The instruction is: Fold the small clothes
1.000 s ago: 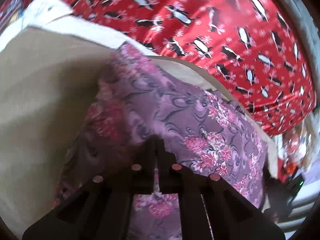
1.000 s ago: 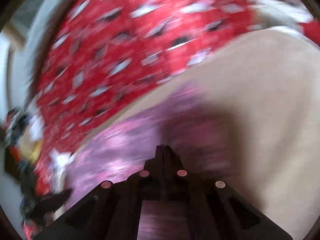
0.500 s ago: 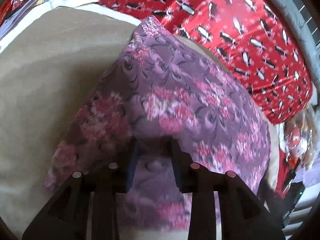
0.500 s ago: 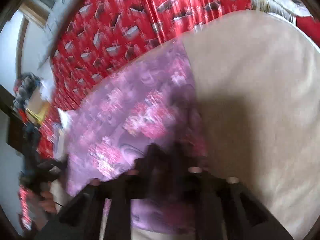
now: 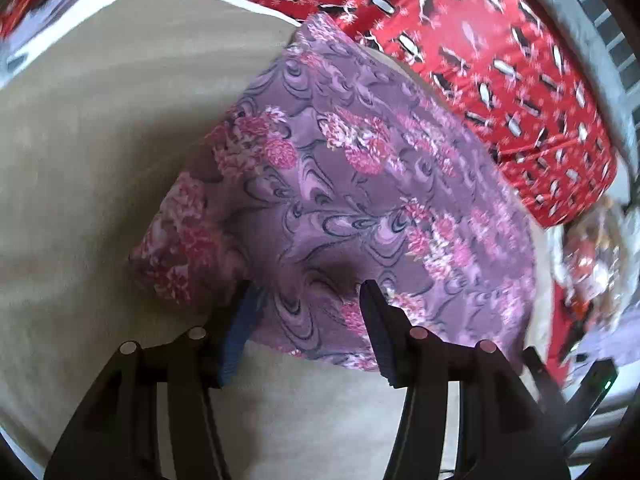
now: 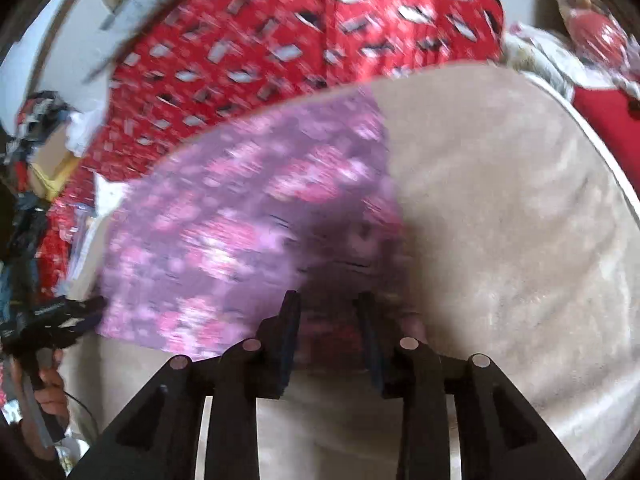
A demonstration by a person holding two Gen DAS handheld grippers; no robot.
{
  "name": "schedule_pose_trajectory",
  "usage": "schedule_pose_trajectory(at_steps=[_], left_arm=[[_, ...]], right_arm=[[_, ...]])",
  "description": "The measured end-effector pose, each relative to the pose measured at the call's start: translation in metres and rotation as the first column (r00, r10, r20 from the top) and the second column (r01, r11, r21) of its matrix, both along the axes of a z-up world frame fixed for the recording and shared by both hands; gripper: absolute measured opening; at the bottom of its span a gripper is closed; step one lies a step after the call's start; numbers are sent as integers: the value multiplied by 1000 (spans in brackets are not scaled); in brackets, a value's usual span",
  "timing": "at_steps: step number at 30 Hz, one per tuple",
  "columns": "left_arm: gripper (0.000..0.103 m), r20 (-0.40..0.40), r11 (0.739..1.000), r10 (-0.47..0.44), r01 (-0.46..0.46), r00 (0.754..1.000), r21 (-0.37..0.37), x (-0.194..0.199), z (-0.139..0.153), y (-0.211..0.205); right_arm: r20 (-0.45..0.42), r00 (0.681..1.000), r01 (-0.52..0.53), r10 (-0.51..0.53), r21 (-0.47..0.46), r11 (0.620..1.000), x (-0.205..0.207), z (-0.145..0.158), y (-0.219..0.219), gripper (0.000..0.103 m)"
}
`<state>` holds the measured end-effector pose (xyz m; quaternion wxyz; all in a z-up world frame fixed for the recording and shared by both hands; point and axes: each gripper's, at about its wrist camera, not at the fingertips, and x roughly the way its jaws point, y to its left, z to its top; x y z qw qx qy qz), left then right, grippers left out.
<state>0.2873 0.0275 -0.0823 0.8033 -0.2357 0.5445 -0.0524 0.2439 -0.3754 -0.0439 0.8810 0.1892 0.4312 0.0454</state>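
A purple cloth with pink flowers (image 5: pixel 360 184) lies folded flat on a beige padded surface (image 5: pixel 100 160). My left gripper (image 5: pixel 306 292) is open, its jaws apart at the cloth's near edge, holding nothing. In the right wrist view the same cloth (image 6: pixel 248 224) is blurred. My right gripper (image 6: pixel 328 300) is open too, jaws apart over the cloth's near right corner. The left gripper and the hand holding it show at the far left of the right wrist view (image 6: pixel 44 320).
A red penguin-print cover (image 5: pixel 500 52) lies behind the beige surface (image 6: pixel 520 220). Clutter of bags and toys sits at the right edge in the left wrist view (image 5: pixel 592 264) and at the left in the right wrist view (image 6: pixel 36 140).
Both grippers were shut on the cloth a second ago. They have laid it down, opened and drawn back a little. The cloth now rests flat.
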Motion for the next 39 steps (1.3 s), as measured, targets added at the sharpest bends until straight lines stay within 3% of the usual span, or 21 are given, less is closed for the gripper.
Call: schedule_pose_trajectory(at_steps=[1, 3, 5, 7, 9, 12, 16, 21, 24, 26, 27, 29, 30, 32, 35, 36, 37, 38, 39], left_arm=[[52, -10, 1000, 10, -11, 1000, -22, 0, -4, 2], [52, -25, 998, 7, -8, 1000, -61, -1, -11, 8], [52, -33, 996, -6, 3, 999, -87, 1, -9, 11], [53, -40, 988, -18, 11, 999, -157, 5, -3, 18], [53, -17, 969, 12, -16, 1000, -247, 11, 5, 39], [53, -10, 955, 85, -85, 996, -285, 35, 18, 71], [53, -60, 950, 123, -135, 991, -280, 70, 15, 93], [53, -67, 965, 73, -88, 995, -248, 102, 6, 86], [53, -102, 986, 37, -54, 994, -161, 119, -7, 74], [53, -123, 986, 18, -38, 992, -165, 126, -20, 70], [53, -115, 984, 16, -36, 993, -174, 126, -23, 68], [71, -91, 980, -1, -17, 996, -197, 125, -23, 65], [75, -88, 972, -44, 22, 995, -234, 124, -23, 61], [76, -103, 954, -134, 100, 986, -282, 124, -25, 48], [76, -91, 962, -200, 178, 975, -206, 126, -21, 31], [72, -89, 965, -200, 181, 976, -189, 126, -20, 29], [53, -90, 968, -185, 166, 979, -186, 125, -20, 30], [27, -105, 968, -168, 145, 980, -203, 124, -21, 34], [19, -121, 966, -165, 136, 979, -221, 124, -22, 35]], right_arm=[[19, 1000, -8, 8, -7, 1000, -3, 2, 4, 32], [18, 999, -31, 32, -31, 999, -5, -1, 17, 43], [-84, 995, -64, 57, -78, 995, 4, -24, 27, 44], [-62, 996, -71, 63, -130, 989, 0, -25, 34, 43], [-60, 997, -49, 42, -117, 992, 1, -15, 34, 44], [28, 999, -27, 29, -84, 996, 1, 7, 28, 45], [59, 997, -40, 45, -80, 996, 26, 24, 34, 45], [63, 995, -66, 77, -148, 987, 72, 26, 48, 45], [43, 997, -62, 70, -162, 985, 94, 10, 49, 44], [21, 997, -64, 68, -175, 983, 99, -6, 48, 47], [56, 996, -60, 71, -166, 984, 95, -11, 46, 47], [114, 991, -56, 74, -158, 986, 86, -16, 44, 48], [141, 987, -53, 76, -155, 987, 81, -18, 43, 48], [148, 986, -52, 72, -139, 989, 80, -18, 40, 48], [125, 988, -79, 94, -118, 990, 80, -18, 37, 48], [127, 987, -80, 94, -112, 990, 80, -18, 36, 48], [128, 987, -80, 94, -109, 991, 80, -17, 36, 48], [129, 987, -80, 94, -109, 991, 79, -17, 36, 49], [128, 987, -80, 94, -110, 991, 80, -17, 36, 49]])
